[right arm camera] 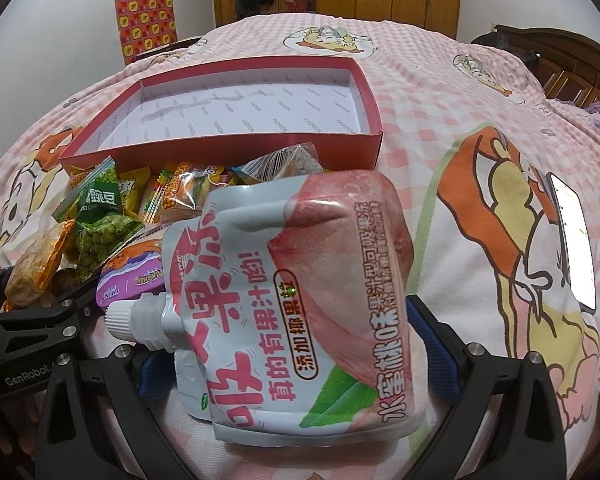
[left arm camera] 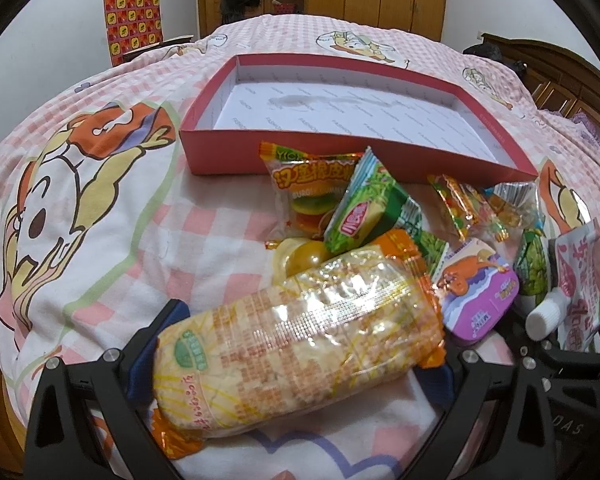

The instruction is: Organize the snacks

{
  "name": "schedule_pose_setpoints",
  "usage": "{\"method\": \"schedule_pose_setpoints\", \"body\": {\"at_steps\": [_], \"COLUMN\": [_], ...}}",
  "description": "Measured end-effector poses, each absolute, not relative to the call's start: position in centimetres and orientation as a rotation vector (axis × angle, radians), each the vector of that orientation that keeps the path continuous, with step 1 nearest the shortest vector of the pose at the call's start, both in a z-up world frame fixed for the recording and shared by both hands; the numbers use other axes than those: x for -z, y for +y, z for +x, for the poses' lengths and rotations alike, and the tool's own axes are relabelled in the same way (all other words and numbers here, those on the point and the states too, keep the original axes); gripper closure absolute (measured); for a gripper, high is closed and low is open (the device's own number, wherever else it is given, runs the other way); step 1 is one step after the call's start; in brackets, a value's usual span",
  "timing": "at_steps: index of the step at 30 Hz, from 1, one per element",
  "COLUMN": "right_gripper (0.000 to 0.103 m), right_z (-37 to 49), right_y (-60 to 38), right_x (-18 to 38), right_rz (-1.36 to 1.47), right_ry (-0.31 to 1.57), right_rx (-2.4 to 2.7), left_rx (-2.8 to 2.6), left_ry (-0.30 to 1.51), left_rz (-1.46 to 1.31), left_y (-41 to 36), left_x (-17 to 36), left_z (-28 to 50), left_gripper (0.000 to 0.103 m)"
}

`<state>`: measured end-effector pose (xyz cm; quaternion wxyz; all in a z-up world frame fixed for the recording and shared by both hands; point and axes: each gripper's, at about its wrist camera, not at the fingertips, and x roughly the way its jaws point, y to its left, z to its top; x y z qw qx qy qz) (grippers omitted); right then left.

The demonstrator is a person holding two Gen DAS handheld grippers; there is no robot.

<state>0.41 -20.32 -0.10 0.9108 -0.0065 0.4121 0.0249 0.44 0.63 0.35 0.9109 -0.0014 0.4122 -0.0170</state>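
One red box (left arm camera: 204, 148) lies on the bed (left arm camera: 100, 208), ahead of both hand-held grippers, its white floor bare; between it and the grippers sits one heap of snacks; counted in the left wrist view: one burger gummy pack (left arm camera: 300, 196), one green pea pack (left arm camera: 364, 216) leaning on it, a second pea pack (left arm camera: 534, 268) further right, one clear candy pack (left arm camera: 464, 204), one purple tub (left arm camera: 480, 292), one yellow jelly cup (left arm camera: 304, 258); the heap overlaps itself, so wrappers underneath are hidden and the full count cannot be told; print on most packs is too small to read. One phone (right arm camera: 574, 240) lies screen-up on the bed, well to the right of the right gripper. The left hand-held gripper (left arm camera: 300, 344) has its jaws clamped on one rice cracker pack (left arm camera: 300, 340), which lies crosswise between the blue pads (left arm camera: 140, 364), its orange end pointing toward the tub; the right-hand pad is mostly hidden behind the pack. The right hand-held gripper (right arm camera: 296, 344) is clamped on one peach jelly pouch (right arm camera: 300, 280), held sideways with its white cap (right arm camera: 120, 318) pointing left toward the left gripper; the pouch covers most of both pads and hides the bed below it; its lower edge reaches close to the bottom of the right wrist view. Each gripper shows at the edge of the other's view, just beside it.
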Motion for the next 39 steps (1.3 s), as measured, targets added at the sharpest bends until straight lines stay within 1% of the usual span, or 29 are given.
{"method": "schedule_pose_setpoints", "body": {"at_steps": [18, 25, 31, 39], "right_gripper": [0.002, 0.002, 0.002, 0.002], "right_z": [0.2, -1.1, -1.4, -2.1], "right_y": [-20.5, -20.5, -20.5, -20.6], "right_x": [-1.2, -2.8, -4.1, -4.6], "right_rz": [-0.033, -0.024, -0.042, -0.037], "right_ry": [0.926, 0.888, 0.855, 0.861], "right_rx": [-0.121, -0.180, -0.206, -0.257], "left_rx": [0.084, 0.102, 0.164, 0.222], "left_ry": [0.895, 0.821, 0.859, 0.854], "left_rz": [-0.009, -0.047, -0.020, -0.017], "left_y": [1.1, 2.4, 3.2, 5.1], "left_x": [-1.5, -4.0, -5.7, -6.5], "left_z": [0.5, -0.1, 0.0, -3.1], "left_gripper": [0.000, 0.000, 0.000, 0.000]}}
